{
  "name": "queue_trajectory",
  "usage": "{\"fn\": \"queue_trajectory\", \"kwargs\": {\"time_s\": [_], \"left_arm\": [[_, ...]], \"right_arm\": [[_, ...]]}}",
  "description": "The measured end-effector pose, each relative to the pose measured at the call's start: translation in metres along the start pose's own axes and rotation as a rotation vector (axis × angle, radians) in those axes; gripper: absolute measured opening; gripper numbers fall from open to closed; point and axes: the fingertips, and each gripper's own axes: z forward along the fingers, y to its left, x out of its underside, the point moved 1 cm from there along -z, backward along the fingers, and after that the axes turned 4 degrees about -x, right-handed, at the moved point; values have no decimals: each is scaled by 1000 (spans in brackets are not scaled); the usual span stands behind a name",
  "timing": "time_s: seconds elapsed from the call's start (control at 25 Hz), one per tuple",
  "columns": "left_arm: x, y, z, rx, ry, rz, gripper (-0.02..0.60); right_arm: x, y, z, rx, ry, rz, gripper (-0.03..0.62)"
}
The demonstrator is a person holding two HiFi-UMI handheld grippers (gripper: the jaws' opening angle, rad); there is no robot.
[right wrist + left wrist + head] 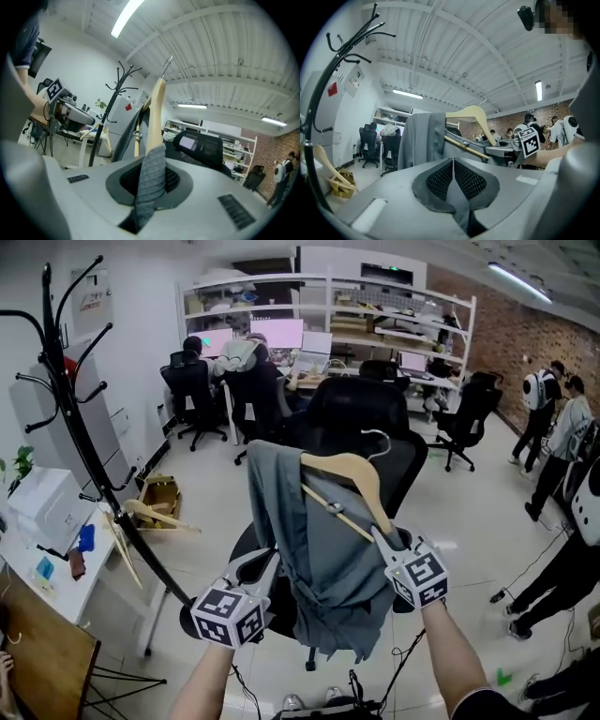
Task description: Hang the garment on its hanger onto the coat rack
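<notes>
- The left tongs (264, 566) are closed on a lower fold of the grey cloth garment (323, 568). The cloth runs down between their pads.
- The right tongs (384, 542) are clamped where a strip of the same grey cloth lies over the end of the pale wooden hanger (352, 470).
- The garment is draped over one shoulder of the hanger and bunches below it. Both are held up in the air to the right of the black metal coat rack (84, 446), well apart from it.
- The hanger's thin metal hook (380, 439) stands free at the top and catches on nothing.
- The coat rack leans across the left of the head view. Its curved upper pegs are bare, and a second wooden hanger (155, 514) hangs low on it.
- A black office chair (361, 413) stands behind the garment, further right of the rack.
- Seated people at desks with monitors (277, 332) are farthest off, beyond the rack.
- As I judge it, the lift is done. What is left is carrying the load over to the rack, catching the hook on a peg, and letting go with both tongs.
</notes>
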Motion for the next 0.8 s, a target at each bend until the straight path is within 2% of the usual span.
{"fn": "queue_trajectory", "kwargs": {"time_s": [0.16, 0.36, 0.48, 0.8], "left_arm": [[-27, 1, -21, -39, -43, 33, 5], [-55, -2, -53, -122, -105, 52, 5], [-70, -8, -76, -171, -130, 71, 5], [-81, -19, -151, -344, -158, 100, 5]], "right_arm": [[-39, 2, -18, -49, -63, 4, 31], [-79, 22, -35, -157, -124, -43, 31], [-95, 40, -40, -224, -161, -56, 31], [-121, 90, -38, -406, -253, 7, 31]]}}
